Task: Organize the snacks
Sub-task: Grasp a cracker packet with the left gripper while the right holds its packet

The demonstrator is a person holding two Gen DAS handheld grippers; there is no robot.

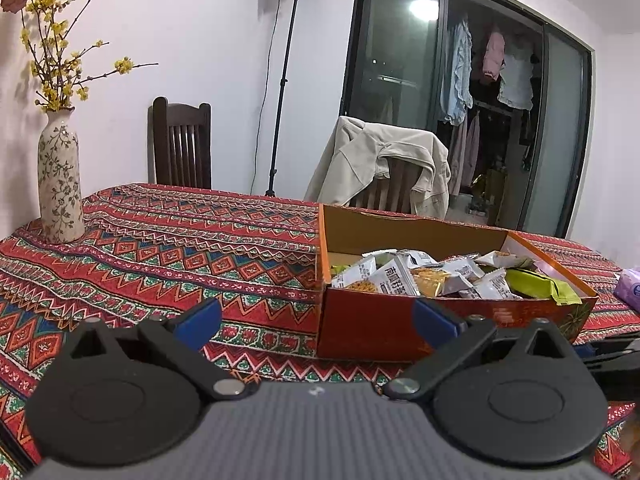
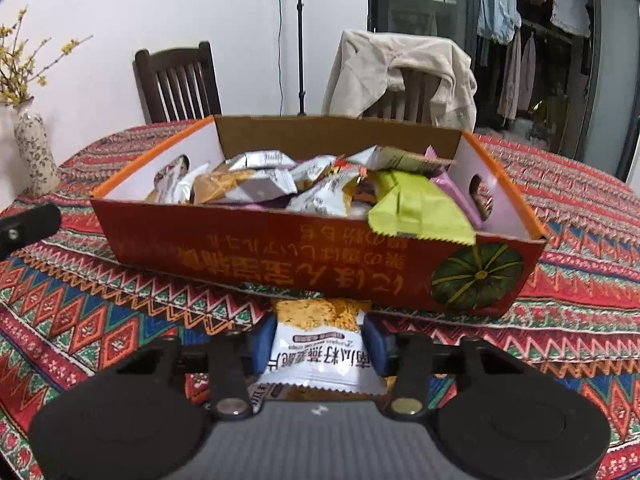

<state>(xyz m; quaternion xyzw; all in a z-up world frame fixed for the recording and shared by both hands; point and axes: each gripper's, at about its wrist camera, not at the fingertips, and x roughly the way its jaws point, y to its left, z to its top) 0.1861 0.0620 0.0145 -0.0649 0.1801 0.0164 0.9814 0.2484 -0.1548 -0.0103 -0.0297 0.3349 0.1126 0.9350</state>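
An open cardboard box [image 2: 320, 248], red on the outside with an orange rim and a green pumpkin printed on its near wall, sits on the counter [image 2: 100, 312] under a patterned red cloth. It is heaped with small snack packets [image 2: 256, 184], mostly silver and white, and a lime-green wrapper [image 2: 416, 208] hangs over the near rim towards the pumpkin.

My right hand-held gripper [image 2: 318, 346] is clenched on one white and orange snack packet [image 2: 320, 344], just in front of the box's near wall; its blue pads press on both sides of the packet. My left hand-held gripper [image 1: 316, 318] is released, its blue fingers spread wide with nothing between them, level with the box's left front corner.

Left of the box, well apart, a floral vase [image 1: 60, 184] holds yellow blossom branches. Behind the box stand a dark wooden chair [image 1: 182, 146] and a second chair draped with a beige jacket [image 1: 380, 164], with a lamp stand [image 1: 284, 80] between them. A lilac packet [image 1: 628, 286] lies to the right of the box.
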